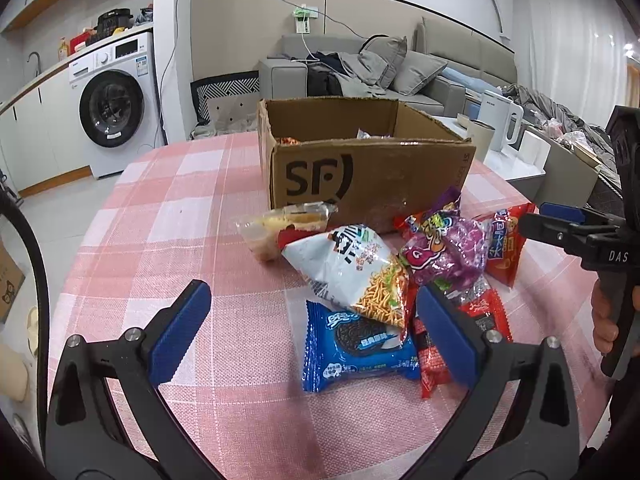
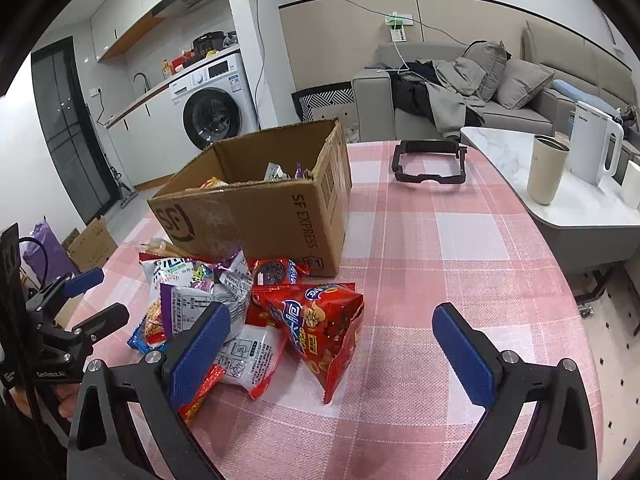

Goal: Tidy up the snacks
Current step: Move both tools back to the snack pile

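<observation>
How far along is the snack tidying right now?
A few packets already lie inside the cardboard box. Nothing is in hand: the left gripper and right gripper are both open. Still on the table: the cookie pack, noodle snack bag, purple bag, red bag and others.

Cardboard box [image 1: 368,176]: walls are hiding most of its contents, only packet tops peeking out. Red packets [image 1: 432,356]: right pad of the left claw [image 1: 314,334] is covering them partly. Blue cookie packet [image 2: 140,338]: lying mostly buried under the pile, left of the right claw [image 2: 336,354]. Print on wrappers: too small to read.
</observation>
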### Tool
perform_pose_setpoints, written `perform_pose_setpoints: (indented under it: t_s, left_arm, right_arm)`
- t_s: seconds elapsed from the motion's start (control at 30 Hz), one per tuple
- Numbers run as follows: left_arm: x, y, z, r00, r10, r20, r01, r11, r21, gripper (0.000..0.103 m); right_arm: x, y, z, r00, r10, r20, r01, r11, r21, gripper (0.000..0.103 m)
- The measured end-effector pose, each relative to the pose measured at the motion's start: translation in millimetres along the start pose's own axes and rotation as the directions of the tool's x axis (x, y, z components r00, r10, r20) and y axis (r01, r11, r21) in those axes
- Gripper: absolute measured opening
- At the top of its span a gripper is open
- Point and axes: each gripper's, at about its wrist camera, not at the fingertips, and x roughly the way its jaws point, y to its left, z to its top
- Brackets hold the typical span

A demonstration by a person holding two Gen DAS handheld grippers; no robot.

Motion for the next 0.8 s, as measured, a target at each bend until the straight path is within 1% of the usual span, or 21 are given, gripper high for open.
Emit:
perform_pose_setpoints:
  t_s: [0.1, 0.27, 0.47, 0.6, 0.8]
  left_arm:
    - [5, 0, -2, 1.0, -0.008, -0.011, 0.008, 1.0, -0.002, 0.102]
    - [12, -1, -4, 1.0, -0.001, -0.022, 0.002, 1.0, 0.009, 0.102]
    - [20, 0, -8, 0.999, -0.008, -0.04, 0.009, 1.0, 0.019, 0.102]
    - [24, 0, -10, 0.999, -0.01, -0.049, 0.011, 1.0, 0.019, 0.102]
    - [30, 5, -11, 0.998, -0.019, -0.056, 0.019, 1.0, -0.002, 0.102]
  right_arm:
    - [3, 0, -2, 1.0, 0.006, -0.011, -0.006, 1.0, 0.004, 0.103]
    - [7, -3, -3, 1.0, 0.018, -0.01, -0.018, 1.0, 0.015, 0.103]
    - [24, -7, -6, 0.998, 0.023, -0.06, -0.021, 0.999, 0.037, 0.103]
    - [37, -6, -9, 0.994, 0.022, -0.108, -0.018, 0.999, 0.043, 0.103]
    - [54, -6, -6, 0.991, 0.033, -0.129, -0.029, 0.999, 0.033, 0.102]
